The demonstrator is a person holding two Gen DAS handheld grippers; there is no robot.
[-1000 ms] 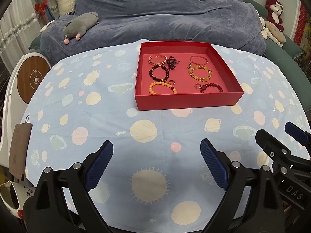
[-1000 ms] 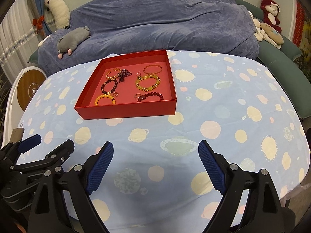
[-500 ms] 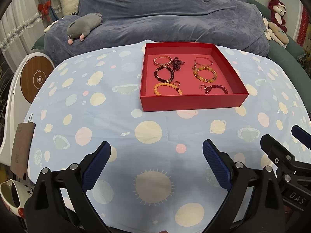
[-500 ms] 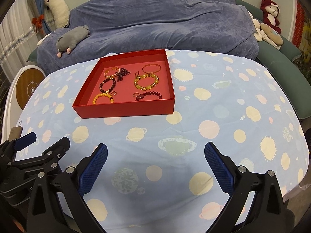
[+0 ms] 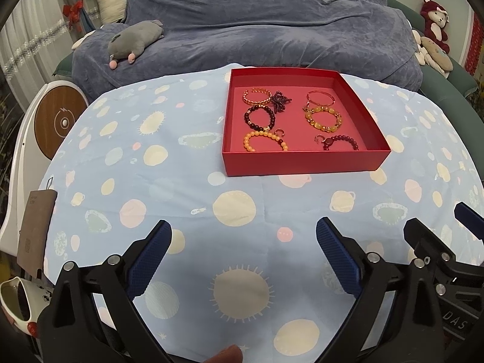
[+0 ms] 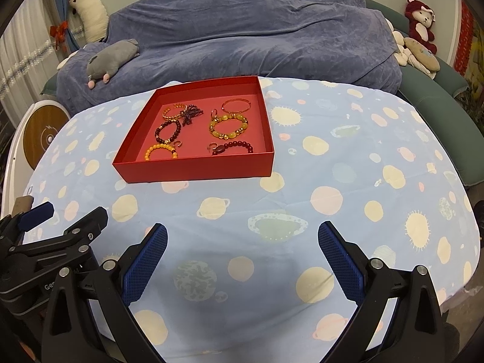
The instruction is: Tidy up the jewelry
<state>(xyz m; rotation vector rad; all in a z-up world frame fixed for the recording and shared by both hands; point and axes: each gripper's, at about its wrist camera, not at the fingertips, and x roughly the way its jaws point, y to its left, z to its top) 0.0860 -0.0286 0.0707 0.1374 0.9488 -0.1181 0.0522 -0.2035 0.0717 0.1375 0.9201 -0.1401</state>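
1. The red box (image 5: 305, 160) sits on the bench (image 5: 181, 199) under a blue cloth printed with planets and suns (image 6: 348, 181), towards the far side, in front of the covered sofa (image 5: 257, 24). From the left view it lies ahead and a little right; from the right view, ahead and left — so it rests roughly between the two hands, reachable by either.
2. Inside, the bracelets (image 5: 323, 117) are laid flat in two loose columns, mostly apart from each other. At the back left a gold chain bracelet (image 5: 256, 96) touches a dark tangled beaded piece (image 5: 279, 101); small rings (image 6: 213, 145) lie beside the front bracelets. The spacing looks deliberate, each piece easy to pick out singly.
3. The left claw (image 5: 243, 257) hangs above bare cloth, its blue pads wide apart, nothing between them.
4. The right claw (image 6: 242, 257) also stands wide apart and empty, having just finished opening, and is well short of the box.
5. No jewelry lies outside the box, so the sorting appears finished — or not yet begun.
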